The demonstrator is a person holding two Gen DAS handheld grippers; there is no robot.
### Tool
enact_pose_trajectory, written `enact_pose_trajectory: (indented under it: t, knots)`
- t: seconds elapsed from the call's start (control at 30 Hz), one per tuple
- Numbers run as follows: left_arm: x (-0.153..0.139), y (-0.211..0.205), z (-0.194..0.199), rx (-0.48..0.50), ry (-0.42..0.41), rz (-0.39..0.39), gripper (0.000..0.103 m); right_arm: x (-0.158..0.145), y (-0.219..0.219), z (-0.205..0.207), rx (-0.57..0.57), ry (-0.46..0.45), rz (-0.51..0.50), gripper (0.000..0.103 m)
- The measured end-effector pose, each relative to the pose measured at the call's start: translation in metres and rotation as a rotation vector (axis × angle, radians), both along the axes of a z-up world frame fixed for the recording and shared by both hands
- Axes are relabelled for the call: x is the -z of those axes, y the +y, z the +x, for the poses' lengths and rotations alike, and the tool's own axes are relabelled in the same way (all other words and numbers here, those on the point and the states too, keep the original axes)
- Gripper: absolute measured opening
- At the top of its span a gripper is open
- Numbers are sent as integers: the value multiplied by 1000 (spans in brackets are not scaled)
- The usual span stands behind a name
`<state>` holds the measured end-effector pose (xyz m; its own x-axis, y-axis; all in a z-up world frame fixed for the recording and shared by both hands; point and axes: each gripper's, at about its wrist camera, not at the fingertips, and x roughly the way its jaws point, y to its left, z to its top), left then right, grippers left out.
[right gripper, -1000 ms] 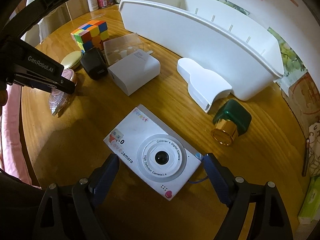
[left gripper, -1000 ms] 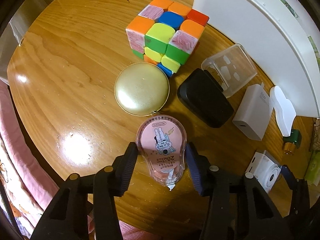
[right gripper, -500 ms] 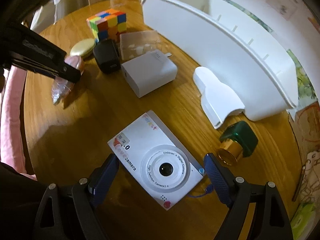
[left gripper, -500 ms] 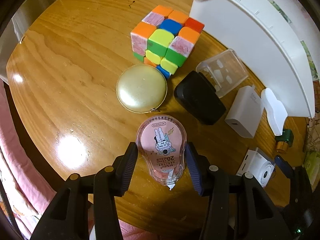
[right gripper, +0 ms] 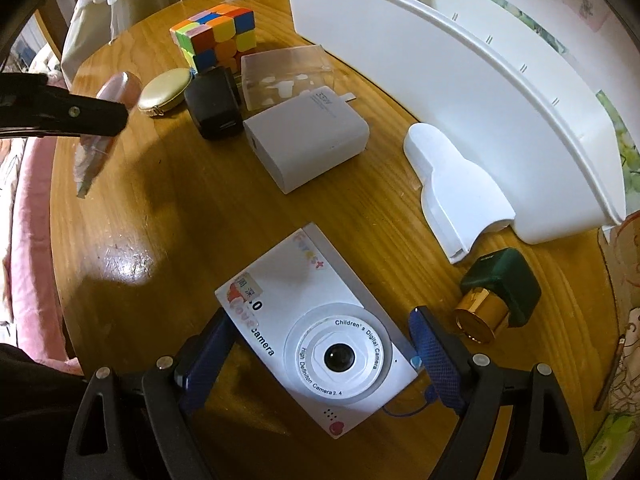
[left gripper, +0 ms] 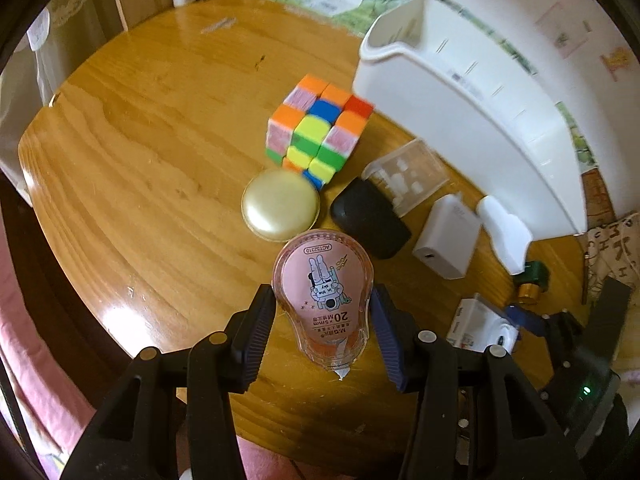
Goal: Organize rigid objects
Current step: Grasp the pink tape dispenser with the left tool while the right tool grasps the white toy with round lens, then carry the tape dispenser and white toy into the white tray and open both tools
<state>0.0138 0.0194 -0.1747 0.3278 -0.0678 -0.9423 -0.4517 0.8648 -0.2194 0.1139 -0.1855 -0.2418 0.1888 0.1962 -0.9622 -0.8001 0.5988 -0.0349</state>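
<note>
My left gripper (left gripper: 323,330) is shut on a pink correction tape dispenser (left gripper: 323,294) and holds it above the round wooden table (left gripper: 152,184). The dispenser also shows in the right wrist view (right gripper: 105,128), lifted at the left. My right gripper (right gripper: 324,364) is shut on a white children's digital camera (right gripper: 316,328), lifted above the table. A long white bin (right gripper: 460,80) stands at the back right; it also shows in the left wrist view (left gripper: 472,108).
On the table lie a colourful puzzle cube (left gripper: 318,132), a gold round case (left gripper: 280,210), a black charger (left gripper: 368,224), a clear plastic box (left gripper: 408,176), a white power adapter (right gripper: 308,140), a white plastic piece (right gripper: 456,188) and a green bottle with gold cap (right gripper: 496,296).
Both grippers have risen with their objects. The tape dispenser has come off the table, and both views now take in more of the table and the white bin.
</note>
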Motion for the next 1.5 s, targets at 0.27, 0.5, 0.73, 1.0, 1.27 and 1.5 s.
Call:
enact_pose_trajectory:
  t: [0.27, 0.5, 0.73, 1.0, 1.27, 1.5]
  knots:
    - [-20, -12, -3, 27, -88, 14, 52, -1, 0, 0, 13, -10, -1, 81]
    - [-27, -17, -11, 32, -125, 16, 52, -5, -7, -11, 36, -22, -4, 71]
    - [-33, -20, -19, 46, -164, 21, 52, -5, -10, -25, 67, -17, -3, 66]
    - [-43, -21, -27, 65, -218, 26, 52, -13, -28, -39, 113, 41, 18, 65]
    - [-51, -23, -21, 106, -237, 52, 52, -24, -42, -43, 162, 92, 70, 64]
    - [-64, -23, -5, 162, -265, 66, 52, -58, -50, -36, 191, 74, 137, 60]
